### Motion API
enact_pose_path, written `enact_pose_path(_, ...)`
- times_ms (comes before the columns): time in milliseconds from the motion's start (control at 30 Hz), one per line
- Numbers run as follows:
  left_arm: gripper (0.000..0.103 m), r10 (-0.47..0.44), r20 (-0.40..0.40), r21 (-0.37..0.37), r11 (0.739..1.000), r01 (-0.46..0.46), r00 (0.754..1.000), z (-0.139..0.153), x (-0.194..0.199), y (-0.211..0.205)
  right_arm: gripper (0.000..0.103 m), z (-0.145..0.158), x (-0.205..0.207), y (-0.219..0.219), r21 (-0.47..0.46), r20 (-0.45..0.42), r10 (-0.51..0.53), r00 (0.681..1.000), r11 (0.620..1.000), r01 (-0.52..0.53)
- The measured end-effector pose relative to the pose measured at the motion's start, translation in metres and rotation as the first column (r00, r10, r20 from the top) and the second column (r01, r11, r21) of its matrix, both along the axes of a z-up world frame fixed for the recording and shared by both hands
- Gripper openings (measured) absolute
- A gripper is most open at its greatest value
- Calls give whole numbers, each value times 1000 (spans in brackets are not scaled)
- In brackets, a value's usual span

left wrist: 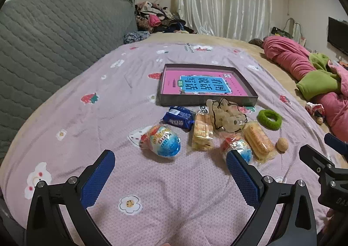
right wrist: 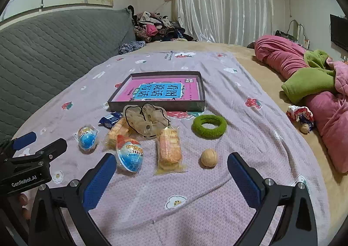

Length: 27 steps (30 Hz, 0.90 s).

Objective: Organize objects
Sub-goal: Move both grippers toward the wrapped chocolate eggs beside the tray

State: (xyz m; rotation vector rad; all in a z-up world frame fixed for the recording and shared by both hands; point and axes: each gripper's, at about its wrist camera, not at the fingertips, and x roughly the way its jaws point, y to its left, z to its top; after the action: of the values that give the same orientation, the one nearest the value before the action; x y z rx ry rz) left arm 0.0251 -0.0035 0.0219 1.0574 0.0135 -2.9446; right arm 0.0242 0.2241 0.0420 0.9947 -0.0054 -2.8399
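- The left hand-held gripper (left wrist: 170, 164) hangs over the pink bedspread (left wrist: 134, 180) with its blue pads spread wide and nothing between them; a toy egg (left wrist: 164, 141) in a blue-and-white wrapper lies just ahead of the gap, closer to the left pad.
- The right hand-held gripper (right wrist: 171, 166) is likewise wide open and holds nothing; a wafer packet (right wrist: 169, 150) and a walnut (right wrist: 209, 157) lie on the bedspread just beyond the gap between its fingers.
- A second toy egg (right wrist: 129, 155) lies beside the right gripper's left finger (right wrist: 100, 180), its rounded blue end turned toward the camera.
- Further back, a blue snack packet (left wrist: 179, 118), another wafer packet (left wrist: 202, 133) and a sheer beige scrunchie (right wrist: 146, 122) are heaped together, the scrunchie overlapping the wafer packets' far ends.
- A green hair tie (right wrist: 209, 126) lies flat on its own, to the right of the heap and apart from the walnut.
- Behind everything sits a shallow dark box (right wrist: 156, 105) with a pink book (right wrist: 159, 91) flat inside it; the heap lies between the grippers and the box's near wall.
- Both wafer packets lie with their long axes running roughly away from the grippers toward the box.
- Pink and green bedding (right wrist: 315, 85) is bunched at the right edge of the bed, well apart from the items.
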Motion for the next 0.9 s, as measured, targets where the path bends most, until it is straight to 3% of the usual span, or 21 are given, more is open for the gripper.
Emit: enact_pose_path(900,102,11,-40,3,1000,-11,999,17,12,-6,103,16,13,-3,-7,-38,25,999,1000,-25)
